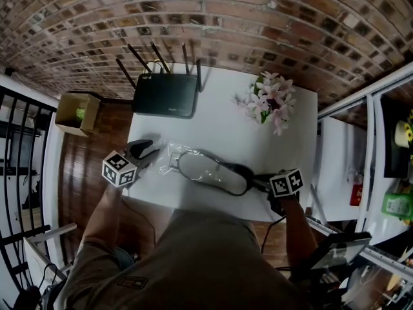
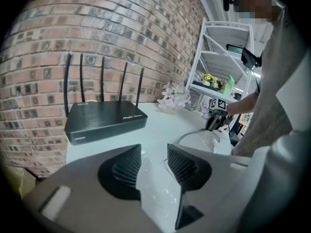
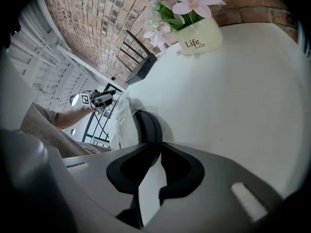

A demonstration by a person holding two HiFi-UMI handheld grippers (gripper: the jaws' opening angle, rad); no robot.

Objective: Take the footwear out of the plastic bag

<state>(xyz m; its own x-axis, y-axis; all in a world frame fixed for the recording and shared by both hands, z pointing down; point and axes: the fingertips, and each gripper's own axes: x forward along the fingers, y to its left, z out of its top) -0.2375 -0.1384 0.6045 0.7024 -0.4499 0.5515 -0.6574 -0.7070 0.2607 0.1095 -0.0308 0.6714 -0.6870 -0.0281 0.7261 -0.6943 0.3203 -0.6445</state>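
Note:
A black shoe (image 1: 216,173) lies on the white table (image 1: 219,121), its toe end inside a clear plastic bag (image 1: 169,155). My right gripper (image 1: 261,183) is shut on the shoe's near end at the table's front right. In the right gripper view the shoe (image 3: 148,127) runs straight into the closed jaws (image 3: 158,154), with the bag (image 3: 124,120) beyond it. My left gripper (image 1: 150,150) is at the bag's left end. Its jaws (image 2: 153,161) stand open with crinkled plastic (image 2: 155,195) lying between and below them, and the pads are not pressing on it.
A black router (image 1: 166,94) with several antennas stands at the back of the table. A pot of pink flowers (image 1: 271,99) sits at the back right. A cardboard box (image 1: 77,113) rests on the floor to the left, and white shelving (image 2: 218,57) stands to the right.

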